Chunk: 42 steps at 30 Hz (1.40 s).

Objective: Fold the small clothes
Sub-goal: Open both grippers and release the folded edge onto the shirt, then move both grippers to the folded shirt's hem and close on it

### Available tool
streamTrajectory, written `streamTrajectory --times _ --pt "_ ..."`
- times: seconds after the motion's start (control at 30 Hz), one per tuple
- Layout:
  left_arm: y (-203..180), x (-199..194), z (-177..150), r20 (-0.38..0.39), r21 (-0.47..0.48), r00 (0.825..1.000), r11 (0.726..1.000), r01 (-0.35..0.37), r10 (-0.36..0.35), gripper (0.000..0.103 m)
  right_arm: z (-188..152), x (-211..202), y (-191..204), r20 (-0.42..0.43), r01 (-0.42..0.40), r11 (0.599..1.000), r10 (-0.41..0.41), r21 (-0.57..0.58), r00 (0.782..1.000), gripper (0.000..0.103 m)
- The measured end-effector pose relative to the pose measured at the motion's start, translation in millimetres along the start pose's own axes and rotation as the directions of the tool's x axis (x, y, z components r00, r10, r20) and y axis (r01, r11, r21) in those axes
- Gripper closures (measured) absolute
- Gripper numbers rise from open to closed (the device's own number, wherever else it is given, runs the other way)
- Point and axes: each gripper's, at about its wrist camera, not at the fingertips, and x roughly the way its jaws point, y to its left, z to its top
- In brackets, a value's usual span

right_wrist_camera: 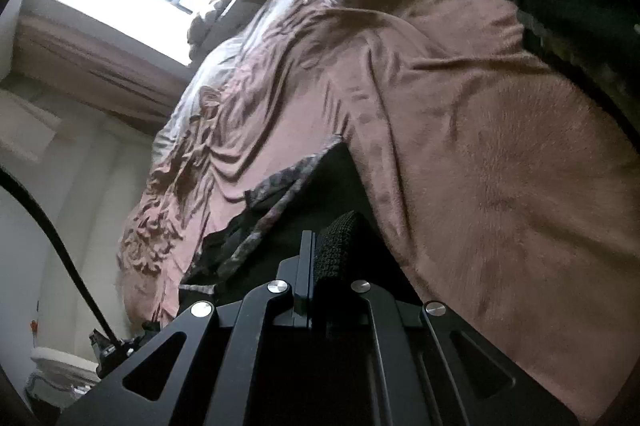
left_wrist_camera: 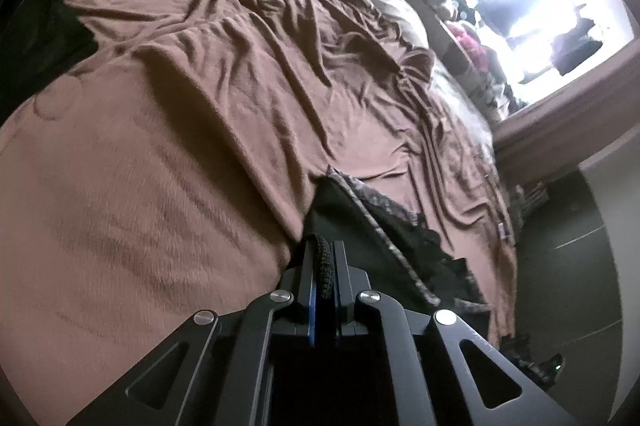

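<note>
Now each gripper, left gripper (left_wrist_camera: 324,258) and right gripper (right_wrist_camera: 320,250), pinches a dark knit edge of the black garment (left_wrist_camera: 360,226) over the bed (left_wrist_camera: 160,186). Next, I judge, it must be laid flat near the bed's edge.

A bed fills most of both wrist views, covered by a rumpled brown blanket (left_wrist_camera: 200,106), smooth close by and heavily creased farther off. In the left wrist view a bright, overexposed window (left_wrist_camera: 520,6) sits at two o'clock; in the right wrist view it sits at eleven o'clock. A cluttered ledge (left_wrist_camera: 472,42), possibly holding clothes, runs below it. Pale walls (right_wrist_camera: 80,166) appear at nine o'clock, dark floor (left_wrist_camera: 568,266) at four o'clock.
</note>
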Motion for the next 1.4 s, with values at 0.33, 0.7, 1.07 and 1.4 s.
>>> streamTrajectory --times 0.33,0.7,1.07,1.4 --pt "-6 46 20 -0.042 0.055 0.988 0.987 -0.149 0.152 0.089 15 21 -1 -0.013 0.051 0.998 -0.051 0.035 0.999 0.095" --pt "-17 27 1 -0.058 0.281 0.974 0.940 -0.194 0.219 0.020 -2 -19 13 0.005 0.190 0.972 -0.192 -0.140 0.981 0.026" --pt "-29 50 -33 -0.112 0.553 0.908 0.785 -0.280 0.403 0.020 -32 1 49 -0.115 0.305 0.861 -0.380 -0.408 0.918 0.026" --pt "-30 91 -30 -0.088 0.638 0.835 0.674 -0.372 0.544 0.020 -18 60 60 -0.103 0.421 0.729 -0.553 -0.539 0.827 0.026"
